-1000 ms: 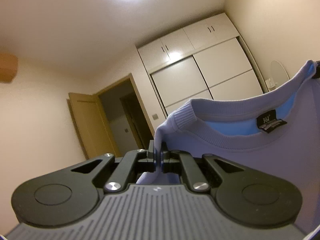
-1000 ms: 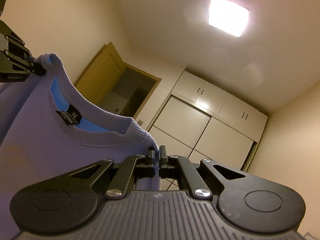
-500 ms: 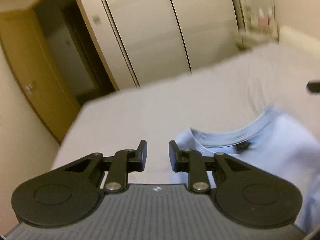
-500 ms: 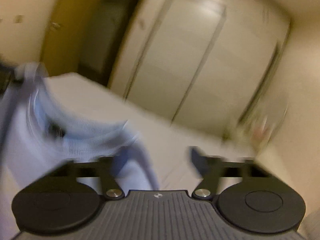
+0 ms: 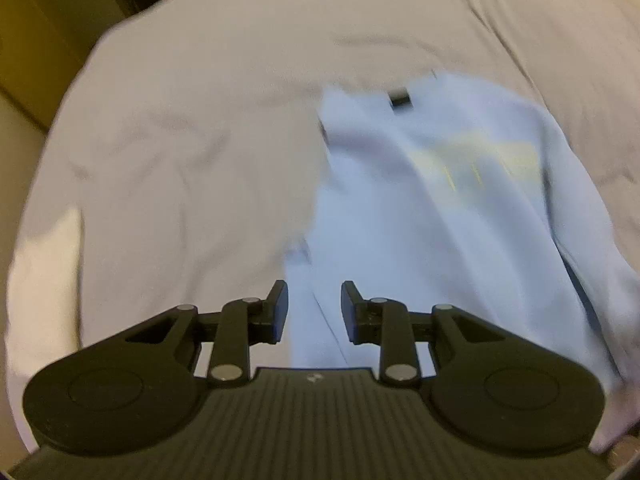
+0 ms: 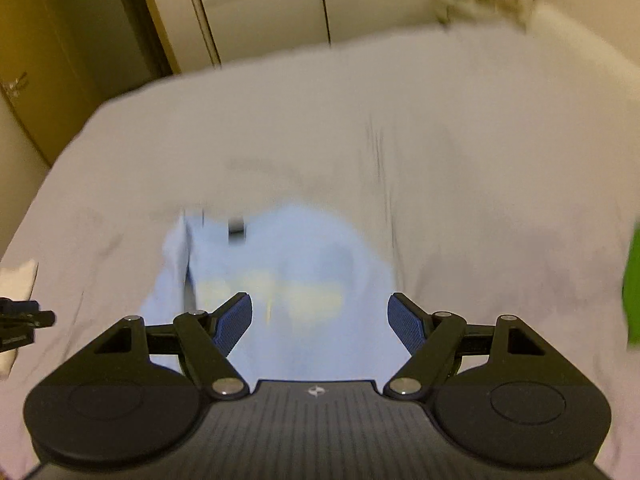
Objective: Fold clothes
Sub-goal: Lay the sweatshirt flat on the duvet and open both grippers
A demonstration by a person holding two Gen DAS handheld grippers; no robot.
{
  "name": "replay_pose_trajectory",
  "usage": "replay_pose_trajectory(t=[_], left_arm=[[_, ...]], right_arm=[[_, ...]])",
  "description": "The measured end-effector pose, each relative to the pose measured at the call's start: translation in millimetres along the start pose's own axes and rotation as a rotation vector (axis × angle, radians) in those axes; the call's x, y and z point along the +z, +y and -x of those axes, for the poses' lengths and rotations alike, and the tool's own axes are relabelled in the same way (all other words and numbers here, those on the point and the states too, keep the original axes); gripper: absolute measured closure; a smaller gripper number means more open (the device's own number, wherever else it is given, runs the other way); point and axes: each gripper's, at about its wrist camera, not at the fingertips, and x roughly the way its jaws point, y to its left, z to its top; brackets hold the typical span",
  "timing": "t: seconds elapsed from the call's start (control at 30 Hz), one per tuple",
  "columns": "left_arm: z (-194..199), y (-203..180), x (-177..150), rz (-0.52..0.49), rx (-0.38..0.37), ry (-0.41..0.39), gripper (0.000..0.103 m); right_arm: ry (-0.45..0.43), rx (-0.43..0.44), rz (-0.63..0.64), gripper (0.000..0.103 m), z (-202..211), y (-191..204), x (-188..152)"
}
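Item: blue sweatshirt (image 5: 440,208), laid flat on bed (image 5: 180,120), no fold seen yet. Left claw (image 5: 314,308) narrowly parted, right claw (image 6: 320,320) wide; nothing held.

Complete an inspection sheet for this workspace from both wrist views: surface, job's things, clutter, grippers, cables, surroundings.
Surface: bed sheet, pale, lightly wrinkled.
Job's things: light blue sweatshirt lying on the sheet, not yet folded, black neck label visible, yellowish print; image blurred.
Clutter: green item at the right edge; white item at the left edge; both unidentifiable.
Grippers: left gripper open, empty; right gripper open wider, empty.
Cables: nothing seen.
Surroundings: white wardrobe doors, wooden door.
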Motion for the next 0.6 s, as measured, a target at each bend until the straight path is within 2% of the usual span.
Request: replay_pose_trajectory(t=[0.13,0.2,0.4,0.6], left_arm=[[20.1,-23.0,-37.6,0.009,-0.045,0.043,0.077],[35.8,-34.1,-50.3,-0.002,-0.044,0.044,0.076],[69.4,-62.3,-93.3,0.019,-0.013,0.041,0.073],[92.3,-88.0,-132.9,0.04,0.027,0.046,0.073]], right_arm=[[0.076,-0.005,0.026,0.026,13.7,-18.9,-49.2],[0.091,0.009,0.02,0.026,23.6,-27.5,-73.2],[0.102,0.045,0.017,0.025,62.9,-26.2,-90.7],[0.128,0.081,0.023,0.024,73.5,-45.7,-140.9]])
